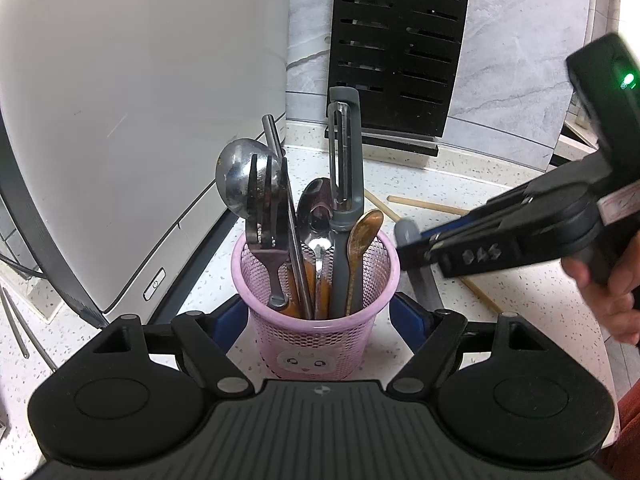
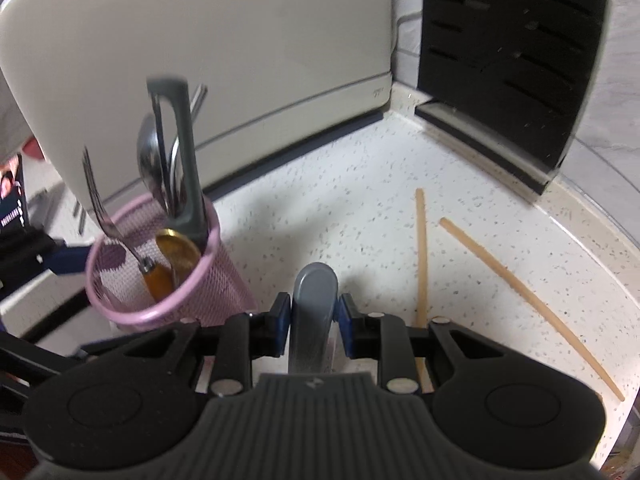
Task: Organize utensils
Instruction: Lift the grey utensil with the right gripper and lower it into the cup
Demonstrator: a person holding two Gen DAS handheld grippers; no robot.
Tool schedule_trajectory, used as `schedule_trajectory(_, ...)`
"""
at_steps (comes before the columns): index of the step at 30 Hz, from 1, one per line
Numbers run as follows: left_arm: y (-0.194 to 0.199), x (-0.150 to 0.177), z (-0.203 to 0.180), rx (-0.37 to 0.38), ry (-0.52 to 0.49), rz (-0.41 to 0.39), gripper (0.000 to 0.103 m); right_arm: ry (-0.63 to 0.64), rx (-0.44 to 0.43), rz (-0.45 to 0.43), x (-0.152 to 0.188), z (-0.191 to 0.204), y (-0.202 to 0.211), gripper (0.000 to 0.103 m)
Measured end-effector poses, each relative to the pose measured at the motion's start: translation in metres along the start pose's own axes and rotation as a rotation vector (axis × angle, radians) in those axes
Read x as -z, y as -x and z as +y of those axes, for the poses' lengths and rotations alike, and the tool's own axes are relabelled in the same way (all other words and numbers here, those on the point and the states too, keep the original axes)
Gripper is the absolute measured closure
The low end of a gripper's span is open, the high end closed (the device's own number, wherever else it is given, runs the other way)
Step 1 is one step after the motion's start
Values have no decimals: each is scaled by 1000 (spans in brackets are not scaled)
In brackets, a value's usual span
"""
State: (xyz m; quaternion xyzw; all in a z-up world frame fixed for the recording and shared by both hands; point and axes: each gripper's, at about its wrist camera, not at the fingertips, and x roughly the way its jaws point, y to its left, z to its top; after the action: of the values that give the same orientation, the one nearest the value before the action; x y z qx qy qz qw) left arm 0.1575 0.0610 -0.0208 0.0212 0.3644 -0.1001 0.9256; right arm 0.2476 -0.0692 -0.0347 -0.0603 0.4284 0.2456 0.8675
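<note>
A pink mesh basket (image 1: 320,332) stands on the speckled counter, holding a fork (image 1: 266,216), spoons, a grey peeler (image 1: 346,168) and a wooden spoon (image 1: 362,240). My left gripper (image 1: 318,320) is open, its blue pads on either side of the basket's lower wall and close to it. My right gripper (image 2: 314,316) is shut on a grey-handled utensil (image 2: 314,300), just right of the basket (image 2: 160,280); the working end is hidden under the gripper. In the left wrist view the right gripper (image 1: 416,248) comes in from the right with that grey handle (image 1: 406,230).
Two wooden chopsticks (image 2: 420,256) (image 2: 520,292) lie on the counter to the right. A white appliance (image 1: 140,120) stands behind and left of the basket, with a black knife block (image 1: 396,52) against the wall. Metal rods (image 1: 16,328) lie far left. A person's hand (image 1: 608,292) holds the right gripper.
</note>
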Motion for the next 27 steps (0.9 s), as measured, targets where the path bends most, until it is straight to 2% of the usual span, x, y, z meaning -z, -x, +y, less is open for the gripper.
schedule_trajectory(8, -1, 0, 1, 7, 4, -1, 13, -12, -22, -67, -4, 0, 18, 80)
schedule_trajectory(13, -1, 0, 0, 10, -11, -3, 18, -21, -32, -112, -6, -3, 33, 80)
schedule_trajectory(27, -2, 0, -1, 14, -25, 0, 20, -33, -59, -321, -19, -1, 100, 80)
